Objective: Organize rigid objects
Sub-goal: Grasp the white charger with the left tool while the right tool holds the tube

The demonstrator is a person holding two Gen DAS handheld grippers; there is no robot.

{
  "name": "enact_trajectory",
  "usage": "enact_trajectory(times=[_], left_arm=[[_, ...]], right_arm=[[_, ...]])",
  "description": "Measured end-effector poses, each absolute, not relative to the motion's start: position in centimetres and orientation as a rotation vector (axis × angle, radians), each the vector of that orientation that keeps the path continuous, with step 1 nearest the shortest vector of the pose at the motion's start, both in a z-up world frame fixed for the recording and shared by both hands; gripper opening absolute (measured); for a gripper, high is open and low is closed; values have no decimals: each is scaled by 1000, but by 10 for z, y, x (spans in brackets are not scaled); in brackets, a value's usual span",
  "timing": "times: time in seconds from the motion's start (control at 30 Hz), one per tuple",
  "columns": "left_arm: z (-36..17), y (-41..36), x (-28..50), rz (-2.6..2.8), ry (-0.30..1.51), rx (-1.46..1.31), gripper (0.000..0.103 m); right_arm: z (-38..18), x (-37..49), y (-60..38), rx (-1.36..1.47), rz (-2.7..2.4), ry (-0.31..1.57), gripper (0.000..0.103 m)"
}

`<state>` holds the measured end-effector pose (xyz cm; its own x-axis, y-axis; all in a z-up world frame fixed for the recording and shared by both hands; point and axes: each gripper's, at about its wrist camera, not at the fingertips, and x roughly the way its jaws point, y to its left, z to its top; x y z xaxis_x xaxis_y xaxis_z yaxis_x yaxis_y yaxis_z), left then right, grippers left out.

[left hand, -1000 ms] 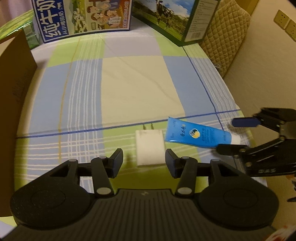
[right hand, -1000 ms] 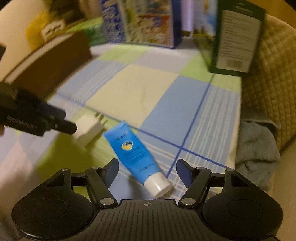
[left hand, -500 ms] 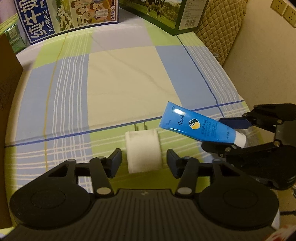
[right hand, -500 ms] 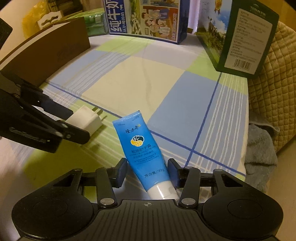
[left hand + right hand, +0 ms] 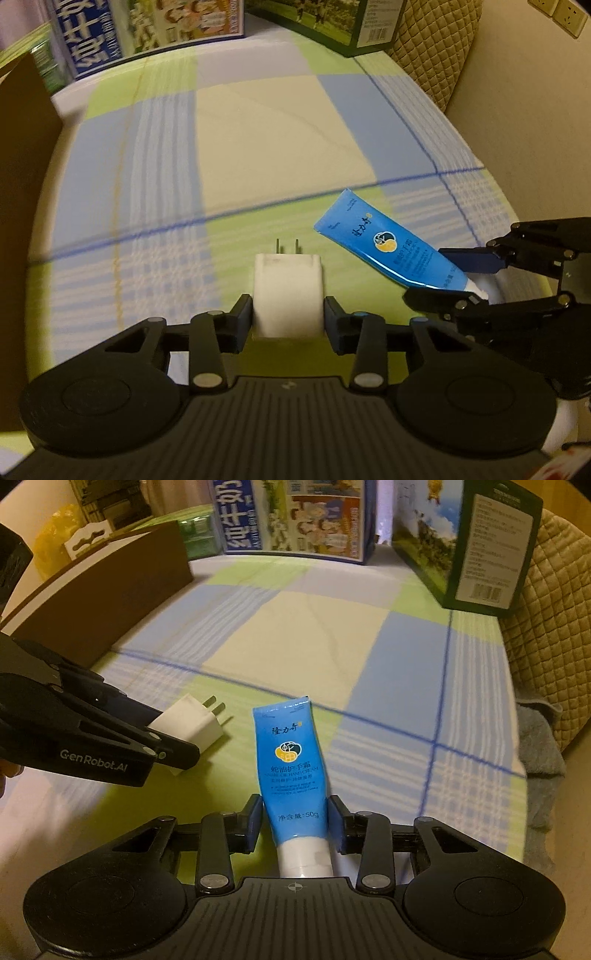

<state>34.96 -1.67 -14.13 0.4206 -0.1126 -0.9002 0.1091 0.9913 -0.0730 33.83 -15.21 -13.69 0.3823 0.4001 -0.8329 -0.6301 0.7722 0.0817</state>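
On the checked tablecloth (image 5: 277,129) lies a white plug charger (image 5: 286,291), prongs pointing away. My left gripper (image 5: 288,317) has its jaws closing, and both pads touch the charger's sides. To its right is a blue hand-cream tube (image 5: 376,243) with a white cap. In the right wrist view my right gripper (image 5: 295,812) is closing on the tube (image 5: 288,753) near the cap end, pads against both sides. From that same view the left gripper (image 5: 173,738) and the charger (image 5: 192,723) show at the left. The right gripper (image 5: 428,275) also shows in the left wrist view.
A brown box (image 5: 103,602) runs along the left side. A blue milk carton case (image 5: 295,517) and a dark green box (image 5: 480,546) stand at the back. A quilted cushion (image 5: 554,627) and a grey towel (image 5: 543,760) lie off the right edge.
Both grippers moved forward over their objects and narrowed. The charger now sits between the left pads and the tube between the right pads; the tube swung to point straight away from the right gripper.
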Motion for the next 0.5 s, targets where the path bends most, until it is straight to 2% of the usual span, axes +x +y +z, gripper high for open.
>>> enact_trajectory(times=[0.5], left_arm=[[-133,40,236,-27,1149,-83,36]], right_arm=[[-141,250,-111,-364,886,971,34]])
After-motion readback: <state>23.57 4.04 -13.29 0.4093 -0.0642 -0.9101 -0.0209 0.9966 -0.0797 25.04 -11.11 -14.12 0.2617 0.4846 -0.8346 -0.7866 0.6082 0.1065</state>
